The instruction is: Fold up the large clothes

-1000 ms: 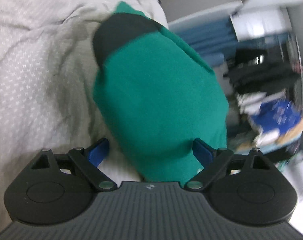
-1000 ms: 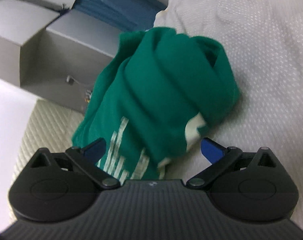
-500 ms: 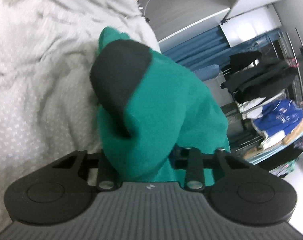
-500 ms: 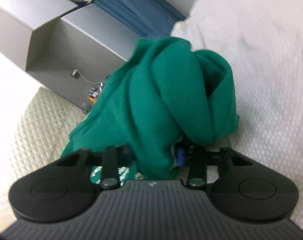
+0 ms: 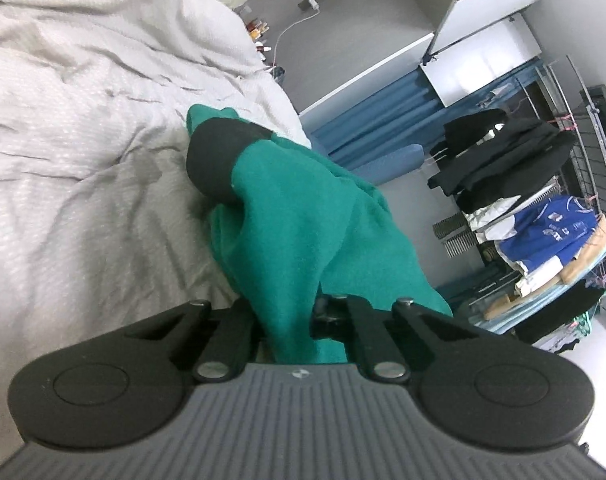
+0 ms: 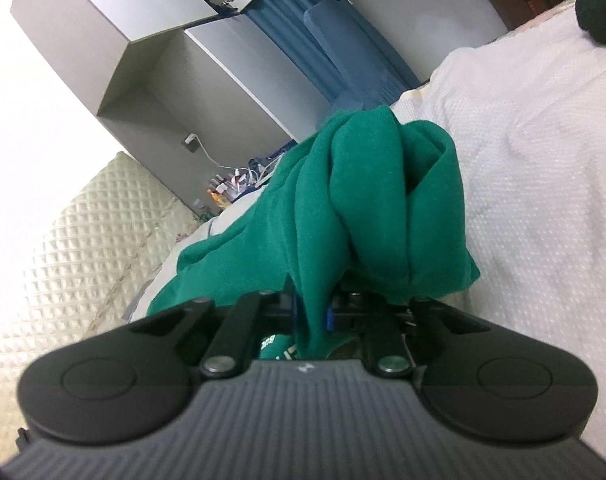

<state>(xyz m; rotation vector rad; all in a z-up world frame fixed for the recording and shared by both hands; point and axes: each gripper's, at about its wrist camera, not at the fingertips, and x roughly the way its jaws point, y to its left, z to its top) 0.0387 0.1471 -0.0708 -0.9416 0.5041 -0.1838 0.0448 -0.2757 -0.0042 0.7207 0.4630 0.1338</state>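
A large green garment (image 5: 303,236) with a black band (image 5: 219,160) hangs bunched above the white bedspread (image 5: 83,152). My left gripper (image 5: 287,320) is shut on a fold of its fabric. In the right wrist view the same green garment (image 6: 363,208) is gathered in thick folds, with white print showing low down. My right gripper (image 6: 311,312) is shut on another fold of it. The fingertips of both grippers are hidden in the cloth.
The white bedspread (image 6: 543,200) lies under the garment. Grey open cabinets (image 6: 163,60) and blue curtains (image 5: 375,120) stand beside the bed. A rack of hanging clothes (image 5: 523,200) is at the right. A quilted cream headboard (image 6: 83,240) is at the left.
Both grippers have closed on the green garment; a second ago both were open around it. The garment is now lifted and more bunched, and both cameras have tilted up toward the room.
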